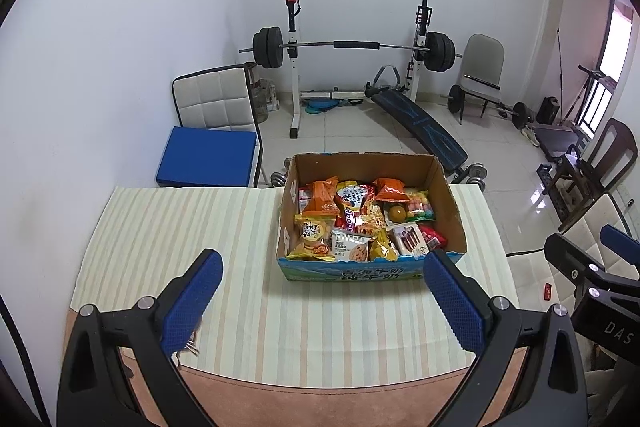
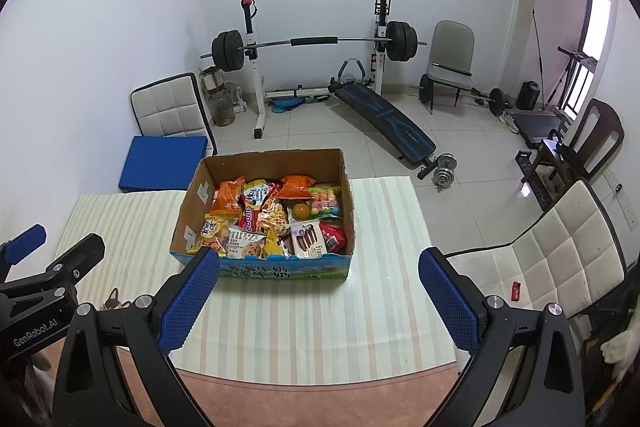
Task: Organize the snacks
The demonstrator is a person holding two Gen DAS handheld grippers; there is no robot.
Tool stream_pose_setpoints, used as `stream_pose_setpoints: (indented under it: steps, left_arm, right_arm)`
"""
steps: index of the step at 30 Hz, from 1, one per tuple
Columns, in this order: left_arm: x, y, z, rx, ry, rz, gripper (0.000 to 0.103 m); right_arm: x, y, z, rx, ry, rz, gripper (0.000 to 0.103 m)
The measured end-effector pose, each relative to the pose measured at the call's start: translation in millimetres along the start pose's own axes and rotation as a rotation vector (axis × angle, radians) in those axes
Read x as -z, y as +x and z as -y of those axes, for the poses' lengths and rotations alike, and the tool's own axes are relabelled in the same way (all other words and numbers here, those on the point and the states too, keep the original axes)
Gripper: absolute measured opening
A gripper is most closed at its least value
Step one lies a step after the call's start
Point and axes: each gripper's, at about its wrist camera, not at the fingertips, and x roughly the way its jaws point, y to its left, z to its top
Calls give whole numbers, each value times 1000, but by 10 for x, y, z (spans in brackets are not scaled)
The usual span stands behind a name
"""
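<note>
A cardboard box (image 1: 450, 205) (image 2: 347, 195) stands on the striped tablecloth (image 1: 168, 227) (image 2: 304, 323), filled with several snack packets, among them orange bags (image 1: 320, 197) (image 2: 228, 197), a chocolate stick pack (image 1: 410, 239) (image 2: 306, 239) and a cookie pack (image 1: 352, 247) (image 2: 246, 245). My left gripper (image 1: 322, 263) is open and empty, above the table in front of the box. My right gripper (image 2: 320, 261) is open and empty, also in front of the box. Each gripper shows in the other's view, the right (image 1: 600, 267) and the left (image 2: 44, 259).
A white padded chair (image 2: 560, 259) stands right of the table with a small red object (image 2: 516, 291) on its seat. Another chair with a blue cushion (image 1: 208, 157) stands behind the table at left. A barbell rack (image 1: 352, 47), bench and dumbbells fill the floor beyond.
</note>
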Motion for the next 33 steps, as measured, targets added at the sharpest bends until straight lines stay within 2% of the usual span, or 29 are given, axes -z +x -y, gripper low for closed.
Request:
stream_pose_setpoints:
  steps: [33]
  left_arm:
    - [-9, -45, 20, 12, 14, 2, 103]
  right_arm:
    - [52, -125, 13, 12, 12, 13, 102]
